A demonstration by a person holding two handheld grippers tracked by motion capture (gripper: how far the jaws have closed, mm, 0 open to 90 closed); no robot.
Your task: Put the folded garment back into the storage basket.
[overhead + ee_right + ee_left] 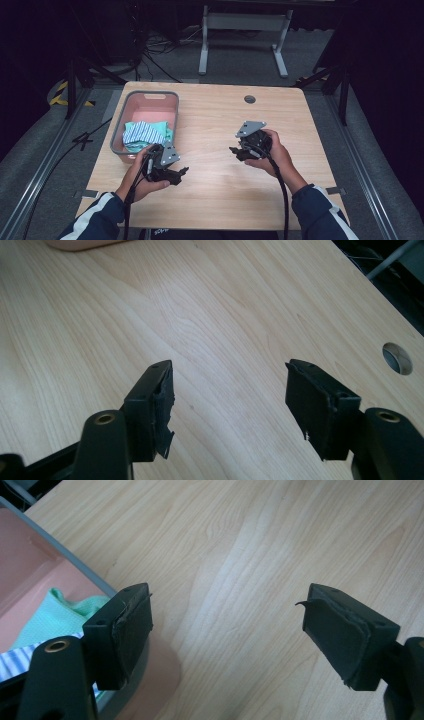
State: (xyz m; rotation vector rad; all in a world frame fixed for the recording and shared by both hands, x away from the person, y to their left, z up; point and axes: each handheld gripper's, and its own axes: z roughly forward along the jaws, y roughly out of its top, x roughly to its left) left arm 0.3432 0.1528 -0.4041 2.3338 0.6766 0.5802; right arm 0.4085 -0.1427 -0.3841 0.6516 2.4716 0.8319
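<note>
A pink basin [150, 100] with a grey rim stands at the table's left, with folded cloths [142, 132] in it, one striped blue and white, one mint green. My left gripper [184, 171] hovers over the wood just in front of the basin's near right corner, jaws apart and empty. In the left gripper view the gripper [227, 630] looks at bare wood, and the basin [30, 565] with the green cloth [55, 620] lies at the left. My right gripper [234, 150] sits over the table's middle, open and empty. The right gripper view has its jaws [230, 400] wide over bare wood.
The light wooden table [215, 190] has a round cable hole [249, 99] near its far edge, also seen as a hole [397, 358] in the right gripper view. A cable trails from each gripper toward the near edge. A white metal stand [245, 30] is on the floor beyond the table.
</note>
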